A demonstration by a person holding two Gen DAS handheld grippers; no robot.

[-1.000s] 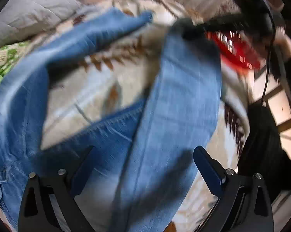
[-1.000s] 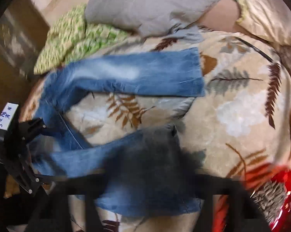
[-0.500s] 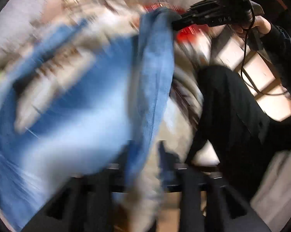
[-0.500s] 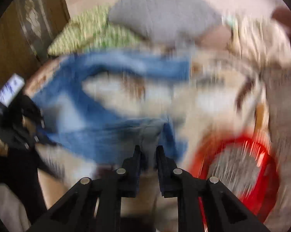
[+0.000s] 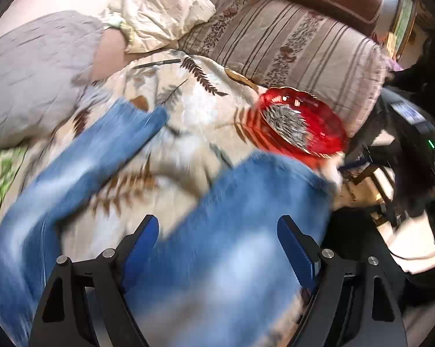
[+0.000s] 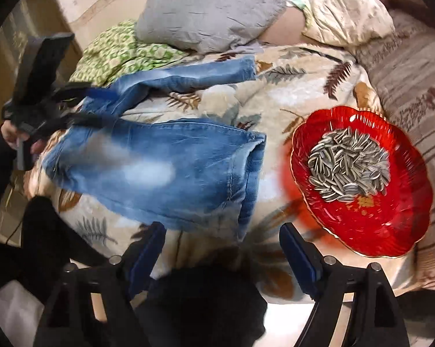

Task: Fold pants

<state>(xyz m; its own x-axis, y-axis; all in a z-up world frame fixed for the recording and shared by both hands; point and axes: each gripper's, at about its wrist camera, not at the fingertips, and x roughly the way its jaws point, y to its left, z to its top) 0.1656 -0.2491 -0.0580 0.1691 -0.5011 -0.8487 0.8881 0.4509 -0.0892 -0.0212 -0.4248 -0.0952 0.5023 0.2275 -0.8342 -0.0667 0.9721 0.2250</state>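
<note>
Blue jeans (image 6: 159,170) are spread on a leaf-print blanket (image 6: 304,92) covering a bed, beside a red dish (image 6: 362,219) of sunflower seeds (image 6: 349,167); the left claw (image 5: 217,248) and right claw (image 6: 221,248) are held spread.

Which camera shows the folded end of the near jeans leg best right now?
The right wrist view: the folded end is sharp, lying on the blanket beside the red bowl. In the left wrist view the same leg is blurred and its end hard to make out.
</note>
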